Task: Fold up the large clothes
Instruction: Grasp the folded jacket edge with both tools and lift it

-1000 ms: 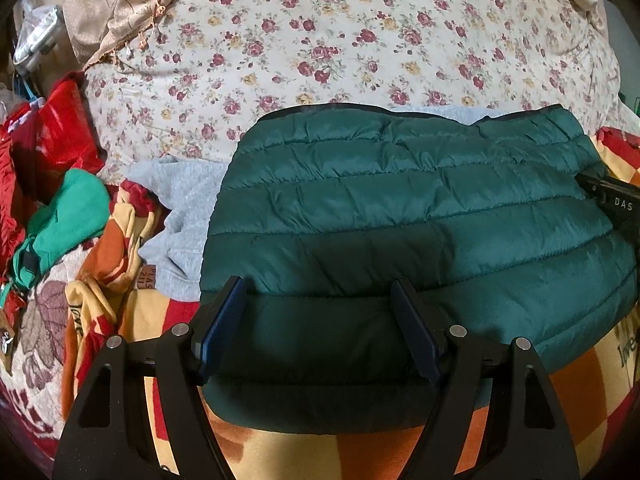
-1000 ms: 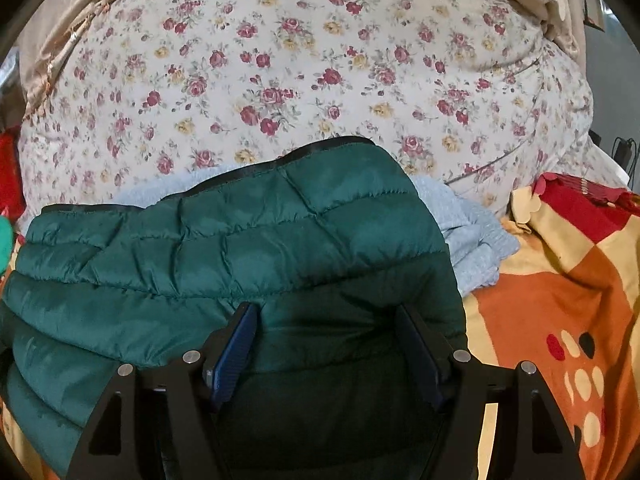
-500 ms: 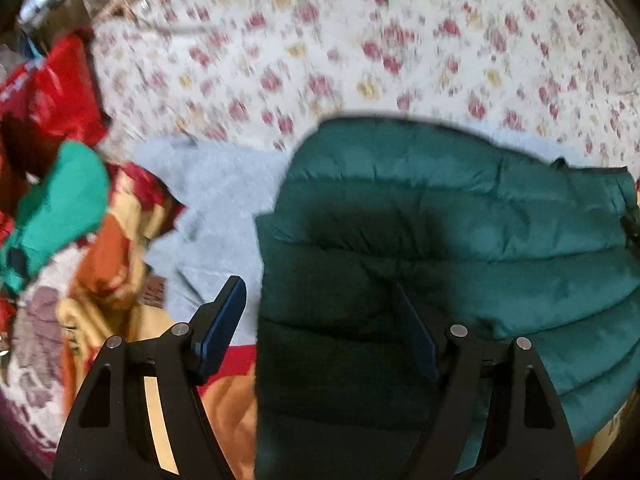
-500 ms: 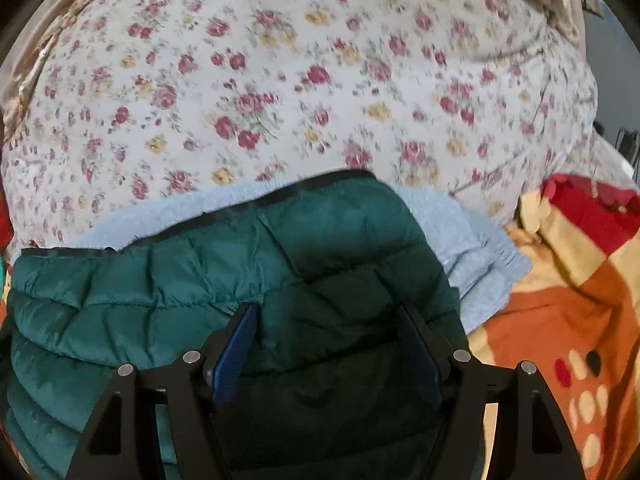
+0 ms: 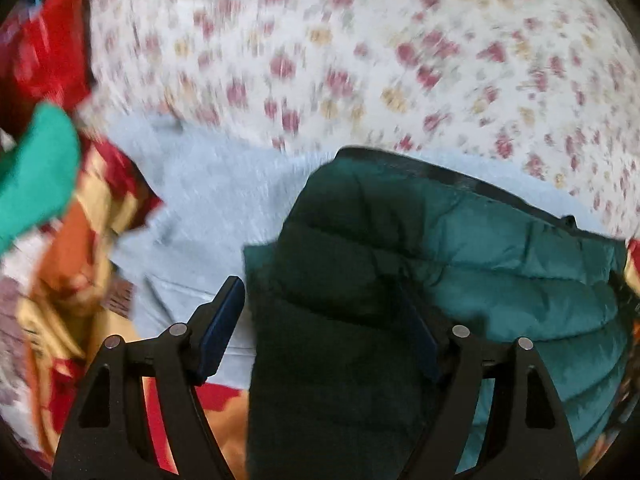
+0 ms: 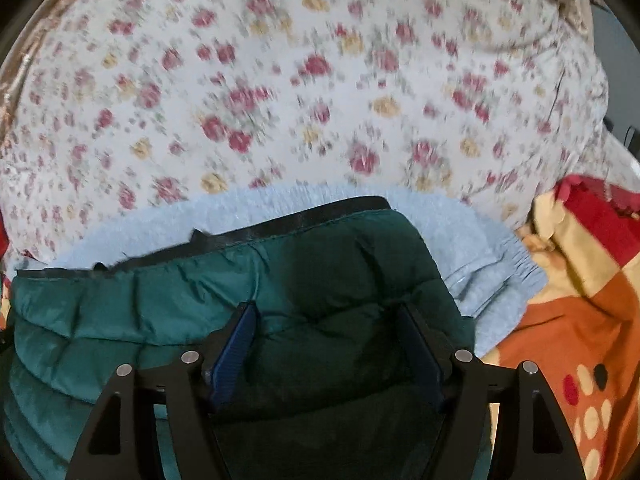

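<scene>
Floral bedding (image 6: 280,80) fills the background, blurred in both views. Green quilted jacket (image 6: 160,300) lies over a pale grey garment (image 5: 208,208) on an orange-red blanket (image 6: 568,300). Left gripper (image 5: 320,320) and right gripper (image 6: 328,340) both spread apart over it. Only the left view shows teal cloth (image 5: 36,176).

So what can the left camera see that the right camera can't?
Only the left wrist view shows the bright green cloth and the red cloth at its left edge, plus the left gripper with wide-open fingers.

Only the right wrist view shows the orange blanket's spotted patch, the grey garment's ribbed cuff, and the right gripper, also open.

Both show the dark green puffer jacket lying on the light grey garment, with the flowery quilt behind.
</scene>
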The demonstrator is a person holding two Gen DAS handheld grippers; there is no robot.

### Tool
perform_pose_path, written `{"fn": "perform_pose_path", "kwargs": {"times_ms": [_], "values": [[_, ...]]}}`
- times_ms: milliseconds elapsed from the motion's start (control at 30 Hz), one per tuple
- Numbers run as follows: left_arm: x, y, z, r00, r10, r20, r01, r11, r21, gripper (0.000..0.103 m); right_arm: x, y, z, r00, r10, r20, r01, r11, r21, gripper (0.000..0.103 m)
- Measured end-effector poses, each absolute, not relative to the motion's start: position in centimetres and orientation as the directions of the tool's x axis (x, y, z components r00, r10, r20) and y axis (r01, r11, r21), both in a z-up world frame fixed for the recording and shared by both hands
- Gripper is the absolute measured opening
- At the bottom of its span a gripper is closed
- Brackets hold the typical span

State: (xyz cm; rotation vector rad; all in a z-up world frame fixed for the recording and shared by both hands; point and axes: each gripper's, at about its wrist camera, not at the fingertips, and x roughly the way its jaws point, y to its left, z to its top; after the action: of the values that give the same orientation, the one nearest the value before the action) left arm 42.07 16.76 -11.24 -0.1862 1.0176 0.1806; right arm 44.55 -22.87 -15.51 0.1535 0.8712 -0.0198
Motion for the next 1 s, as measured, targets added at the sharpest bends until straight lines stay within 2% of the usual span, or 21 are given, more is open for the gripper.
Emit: {"fn": "perform_pose_path", "kwargs": {"times_ms": [100, 233, 400, 500, 567, 733, 867, 1000], "values": [[42.7, 17.5, -12.5, 0.495, 0.016, -0.869, -0.243, 0.963, -0.121, 0.084, 45.0, -22.9, -16.1, 0.641, 0.05, -0.766, 0.078, 0.988, 0.13, 0.077], [41.9, 18.1, -11.6, 0.526, -0.014, -0.851, -0.251, 0.953, -0.171, 0.083, 44.8, -22.9, -15.8, 0.647, 0.037, -0.762, 0.081, 0.99, 0.117, 0.078], [39.3, 18.6, -9.4, 0.589, -0.024, -0.808, -0.236, 0.951, -0.201, 0.083, 40.9, -23.1, -13.3, 0.722, 0.07, -0.689, 0.052, 0.987, 0.155, 0.077], [39.9, 18.4, -11.5, 0.529, 0.002, -0.848, -0.239, 0.96, -0.146, 0.084, 40.2, -23.1, -14.8, 0.702, 0.083, -0.707, 0.045, 0.986, 0.16, 0.078], [40.1, 18.7, -12.6, 0.517, -0.034, -0.855, -0.255, 0.948, -0.192, 0.084, 40.7, -23.4, -15.8, 0.695, 0.093, -0.713, 0.041, 0.985, 0.168, 0.078], [38.7, 19.2, -11.1, 0.541, -0.055, -0.839, -0.269, 0.934, -0.235, 0.084, 40.5, -23.3, -15.4, 0.675, 0.074, -0.734, 0.039, 0.99, 0.136, 0.079], [36.3, 19.8, -9.5, 0.581, -0.101, -0.807, -0.237, 0.928, -0.287, 0.084, 37.5, -25.1, -13.8, 0.704, 0.146, -0.695, 0.037, 0.97, 0.241, 0.079], [34.8, 20.6, -10.5, 0.549, -0.185, -0.815, -0.21, 0.914, -0.348, 0.084, 35.2, -28.0, -13.9, 0.707, 0.151, -0.691, 0.094, 0.948, 0.303, 0.079]]}}
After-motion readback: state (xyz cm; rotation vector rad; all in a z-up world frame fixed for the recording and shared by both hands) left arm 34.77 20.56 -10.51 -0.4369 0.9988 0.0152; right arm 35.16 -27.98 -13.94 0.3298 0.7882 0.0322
